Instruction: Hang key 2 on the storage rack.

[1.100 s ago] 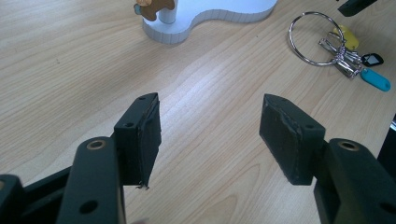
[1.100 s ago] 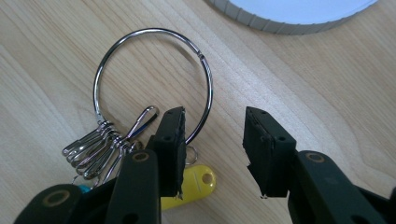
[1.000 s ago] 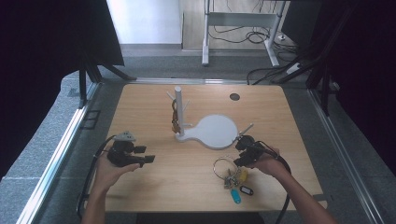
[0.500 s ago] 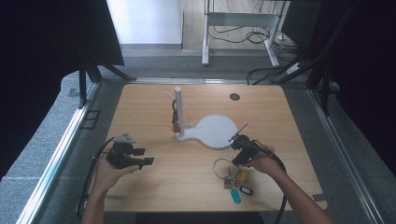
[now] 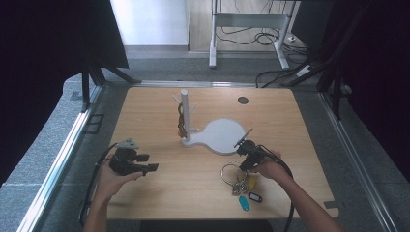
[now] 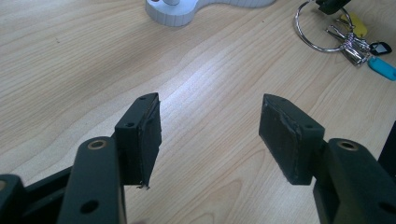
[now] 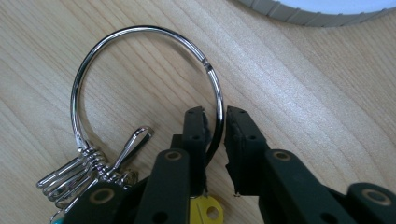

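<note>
A large metal key ring (image 7: 144, 28) lies flat on the wooden table (image 5: 193, 188), with keys and snap hooks bunched at its lower left. Seen in the high view, the key ring (image 5: 230, 169) sits in front of the white stand (image 5: 222, 136). My right gripper (image 7: 215, 114) straddles the ring's wire. Its jaws have just been closing and stand a narrow gap apart, with the wire between the pads and not clamped. In the high view my right gripper (image 5: 241, 164) is at the ring's far right side. My left gripper (image 6: 210, 126) hovers open over bare wood, at the left (image 5: 151, 163).
The stand's white post (image 5: 184, 104) has pegs, and a brown bunch (image 5: 181, 122) hangs on it. A blue tag (image 5: 244, 202), a black tag (image 5: 255, 197) and a yellow key (image 5: 252, 181) trail from the ring. A dark round hole (image 5: 242, 100) is at the back.
My right gripper edged left toward the ring and its jaws narrowed around the wire. The left gripper stayed put.
</note>
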`<state>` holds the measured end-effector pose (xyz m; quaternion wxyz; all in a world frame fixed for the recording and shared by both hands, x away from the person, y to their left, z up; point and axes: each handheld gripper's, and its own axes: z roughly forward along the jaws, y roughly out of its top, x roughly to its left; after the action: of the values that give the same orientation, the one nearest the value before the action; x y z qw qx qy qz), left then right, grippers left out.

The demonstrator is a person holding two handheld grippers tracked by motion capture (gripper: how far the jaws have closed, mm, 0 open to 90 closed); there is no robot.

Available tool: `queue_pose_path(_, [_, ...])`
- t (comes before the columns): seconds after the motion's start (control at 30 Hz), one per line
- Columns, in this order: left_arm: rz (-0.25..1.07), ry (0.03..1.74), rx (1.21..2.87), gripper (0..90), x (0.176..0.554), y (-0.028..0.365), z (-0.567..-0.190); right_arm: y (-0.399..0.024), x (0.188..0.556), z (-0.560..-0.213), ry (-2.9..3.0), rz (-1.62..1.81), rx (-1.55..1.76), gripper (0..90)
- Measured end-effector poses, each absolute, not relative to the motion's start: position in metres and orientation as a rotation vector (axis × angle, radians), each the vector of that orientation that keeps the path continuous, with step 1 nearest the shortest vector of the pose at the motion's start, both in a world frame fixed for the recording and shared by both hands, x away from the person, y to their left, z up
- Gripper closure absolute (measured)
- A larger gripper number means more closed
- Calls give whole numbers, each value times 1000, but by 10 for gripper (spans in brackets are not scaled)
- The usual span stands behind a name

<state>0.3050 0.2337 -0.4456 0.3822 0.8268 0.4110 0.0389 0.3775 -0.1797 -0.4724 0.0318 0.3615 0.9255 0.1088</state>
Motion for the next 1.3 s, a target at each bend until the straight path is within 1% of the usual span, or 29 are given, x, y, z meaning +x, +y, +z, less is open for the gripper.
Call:
queue_pose_path(0.2, [103,1053,2109,397,305,236,-446,-180,379,-472,2851,338,1127,853])
queue_pose_path(0.43, [103,1053,2111,397,305,236,-447,-184,379,-469,2841,357,1143,861])
queue_pose_path(0.7, [95,1064,2104,398,306,238,-449,-190,377,-455,2803,433,1140,867])
queue_pose_path(1.0, [87,1065,2105,399,307,238,-450,-197,376,-425,2796,574,1142,874])
queue_pose_path(1.3, [85,1069,2104,399,306,239,-450,-200,374,-411,2774,613,1132,876])
